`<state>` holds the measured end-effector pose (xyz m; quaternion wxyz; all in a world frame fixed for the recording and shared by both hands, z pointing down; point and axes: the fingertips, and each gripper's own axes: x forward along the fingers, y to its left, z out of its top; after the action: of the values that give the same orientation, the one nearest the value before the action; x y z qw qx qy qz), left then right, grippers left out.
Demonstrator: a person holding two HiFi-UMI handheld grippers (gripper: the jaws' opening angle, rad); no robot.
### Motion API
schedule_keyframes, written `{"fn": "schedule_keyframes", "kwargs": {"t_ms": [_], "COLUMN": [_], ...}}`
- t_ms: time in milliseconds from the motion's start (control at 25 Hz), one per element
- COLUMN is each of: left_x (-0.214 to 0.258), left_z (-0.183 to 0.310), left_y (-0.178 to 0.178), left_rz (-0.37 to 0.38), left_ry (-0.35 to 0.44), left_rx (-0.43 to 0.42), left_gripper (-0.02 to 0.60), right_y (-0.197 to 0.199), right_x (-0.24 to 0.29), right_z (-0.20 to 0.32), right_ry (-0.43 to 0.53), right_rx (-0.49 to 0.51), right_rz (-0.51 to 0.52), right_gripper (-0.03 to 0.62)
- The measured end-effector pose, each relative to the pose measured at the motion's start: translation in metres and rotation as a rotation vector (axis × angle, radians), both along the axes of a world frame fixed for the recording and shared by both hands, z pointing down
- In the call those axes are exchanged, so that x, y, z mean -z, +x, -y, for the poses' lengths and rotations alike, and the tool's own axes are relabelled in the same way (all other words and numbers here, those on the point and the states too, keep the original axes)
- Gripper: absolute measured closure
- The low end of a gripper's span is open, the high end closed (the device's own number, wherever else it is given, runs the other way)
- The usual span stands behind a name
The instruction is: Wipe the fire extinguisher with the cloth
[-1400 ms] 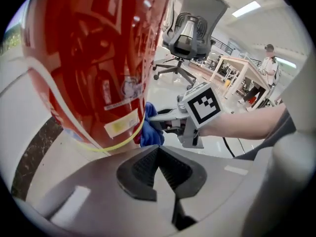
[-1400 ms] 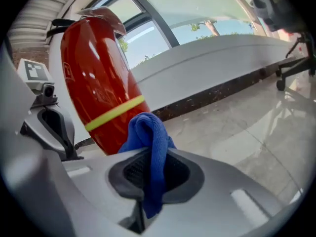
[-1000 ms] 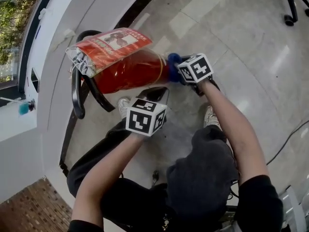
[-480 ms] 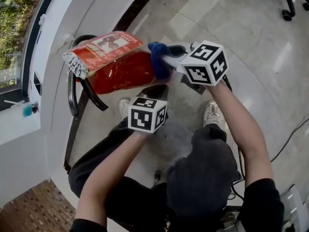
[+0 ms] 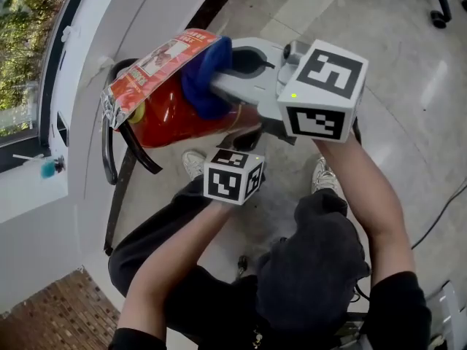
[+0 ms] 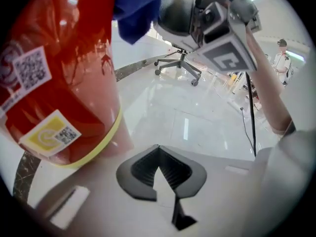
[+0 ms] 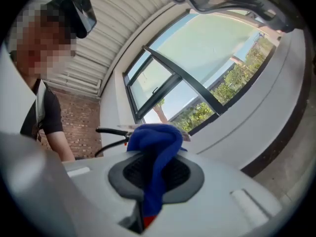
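Blue cloth pinched beside the red extinguisher.
The right claw (image 7: 156, 168) is nipped nearly closed on a bunched blue cloth (image 5: 205, 77), which hangs at the 1 o'clock edge of the glossy red cylindrical fire extinguisher (image 5: 169, 115); contact between them cannot be told. The extinguisher sits on the pale shiny floor (image 5: 379, 79), at 11 o'clock in the head view. The left claw (image 6: 158, 152), at its 4 o'clock, has its jaws together on nothing.
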<state>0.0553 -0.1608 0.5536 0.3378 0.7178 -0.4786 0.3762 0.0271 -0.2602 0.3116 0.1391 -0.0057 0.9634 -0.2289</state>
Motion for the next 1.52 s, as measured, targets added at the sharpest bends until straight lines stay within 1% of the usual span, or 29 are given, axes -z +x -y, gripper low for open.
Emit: {"fn": "schedule_keyframes", "kwargs": {"t_ms": [120, 240, 280, 360, 560, 680, 800, 960, 1160, 1320, 1400, 1440, 1520], "left_x": [-0.001, -0.003, -0.003, -0.004, -0.009, -0.014, -0.02, -0.03, -0.048, -0.056, -0.057, -0.058, -0.06], "left_z": [0.001, 0.0, 0.0, -0.001, 0.001, 0.001, 0.002, 0.007, 0.016, 0.022, 0.023, 0.023, 0.025], "left_y": [0.005, 0.006, 0.006, 0.005, 0.008, 0.009, 0.01, 0.009, 0.01, 0.014, 0.016, 0.017, 0.018], "left_rz": [-0.006, -0.008, -0.007, -0.001, -0.005, -0.01, -0.012, -0.017, -0.02, -0.021, -0.021, -0.02, -0.016], "left_ry": [-0.006, -0.007, -0.006, -0.005, -0.014, -0.021, -0.026, -0.04, -0.064, -0.081, -0.088, -0.09, -0.093], "left_rx": [-0.009, -0.003, 0.0, 0.008, 0.022, 0.025, 0.047, 0.079, 0.099, 0.097, 0.097, 0.098, 0.101], "left_gripper": [0.575, 0.575, 0.575, 0.575, 0.575, 0.575, 0.575, 0.575, 0.575, 0.575, 0.575, 0.577, 0.575], "right_y": [0.002, -0.002, -0.004, -0.009, -0.026, -0.034, -0.039, -0.043, -0.05, -0.052, -0.053, -0.055, -0.059], "right_x": [0.026, 0.029, 0.021, -0.009, -0.119, -0.18, -0.231, -0.279, -0.326, -0.34, -0.339, -0.334, -0.315], "right_z": [-0.002, -0.006, -0.004, 0.001, 0.014, 0.019, 0.02, 0.021, 0.021, 0.024, 0.022, 0.021, 0.021], "right_ry": [0.029, 0.091, 0.09, 0.052, -0.083, -0.166, -0.173, -0.219, -0.233, -0.272, -0.282, -0.278, -0.269], "right_rx": [0.006, 0.011, 0.012, 0.022, 0.079, 0.105, 0.116, 0.136, 0.187, 0.211, 0.24, 0.26, 0.307], "right_rz": [0.055, 0.04, 0.023, -0.038, -0.233, -0.313, -0.436, -0.525, -0.671, -0.721, -0.725, -0.712, -0.652], "right_gripper": [0.556, 0.556, 0.556, 0.556, 0.556, 0.556, 0.556, 0.556, 0.556, 0.557, 0.557, 0.557, 0.557]}}
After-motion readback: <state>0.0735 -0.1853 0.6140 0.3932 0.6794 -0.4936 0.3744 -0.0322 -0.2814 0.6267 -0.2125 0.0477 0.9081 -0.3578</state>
